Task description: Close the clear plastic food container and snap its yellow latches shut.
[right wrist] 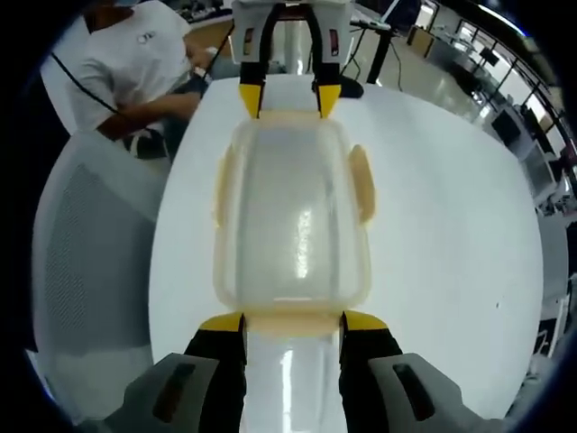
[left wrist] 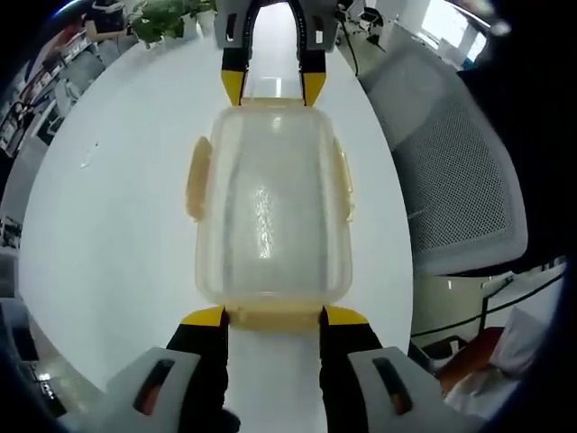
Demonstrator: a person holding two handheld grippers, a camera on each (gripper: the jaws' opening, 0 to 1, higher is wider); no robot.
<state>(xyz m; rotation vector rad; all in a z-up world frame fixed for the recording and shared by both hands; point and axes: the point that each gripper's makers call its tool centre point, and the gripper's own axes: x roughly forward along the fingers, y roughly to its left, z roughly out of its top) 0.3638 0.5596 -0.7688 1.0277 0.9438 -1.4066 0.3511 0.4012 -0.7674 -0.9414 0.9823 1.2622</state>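
Container [left wrist: 270, 212] unlabelled, between both grippers' jaws on table [left wrist: 108, 225].

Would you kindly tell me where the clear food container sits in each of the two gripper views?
Left gripper view: the container lies at the centre, just beyond the left gripper.
Right gripper view: the container lies at the centre, just beyond the right gripper.
Shared landmark: the white table under it, with the opposite gripper at the container's far end.
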